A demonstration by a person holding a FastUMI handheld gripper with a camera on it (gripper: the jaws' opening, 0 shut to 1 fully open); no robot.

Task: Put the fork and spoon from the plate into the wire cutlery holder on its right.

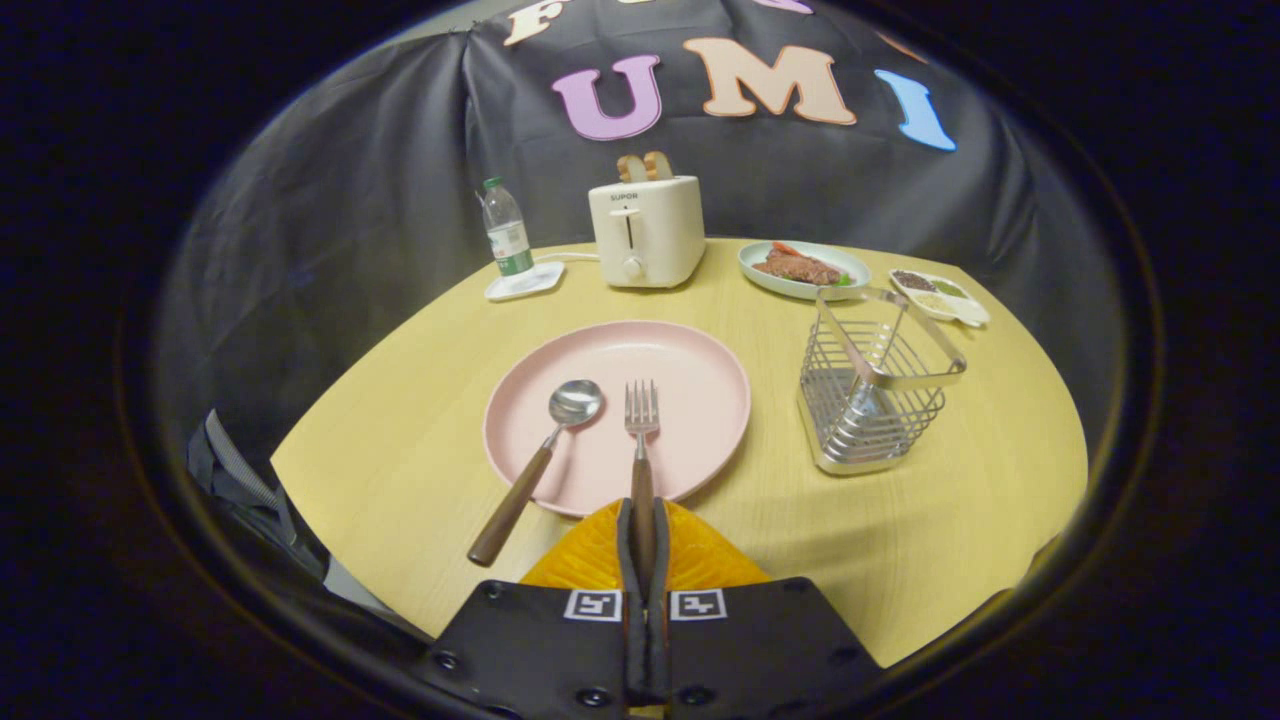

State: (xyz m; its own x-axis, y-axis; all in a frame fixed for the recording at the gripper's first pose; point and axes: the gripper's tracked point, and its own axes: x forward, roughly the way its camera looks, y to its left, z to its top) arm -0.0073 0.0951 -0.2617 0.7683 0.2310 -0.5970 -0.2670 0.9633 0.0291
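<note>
A steel fork with a dark wooden handle [641, 450] lies on a round pale pink plate [700, 400], tines pointing far, handle running near over the plate's near rim. Its long axis runs near to far. The gripper [643, 545] is closed down to a narrow slot, both fingers pressing on the fork's handle end. The fork looks light and rigid; the wooden handle should grip better than the slick metal neck.

Just left of it lies a steel spoon with a matching wooden handle [535, 470], bowl on the plate, handle angled near and left onto the yellow wooden table [930, 530]. To the right of the plate stands the silver wire cutlery holder [872, 395], apart from it, open at the top.
</note>
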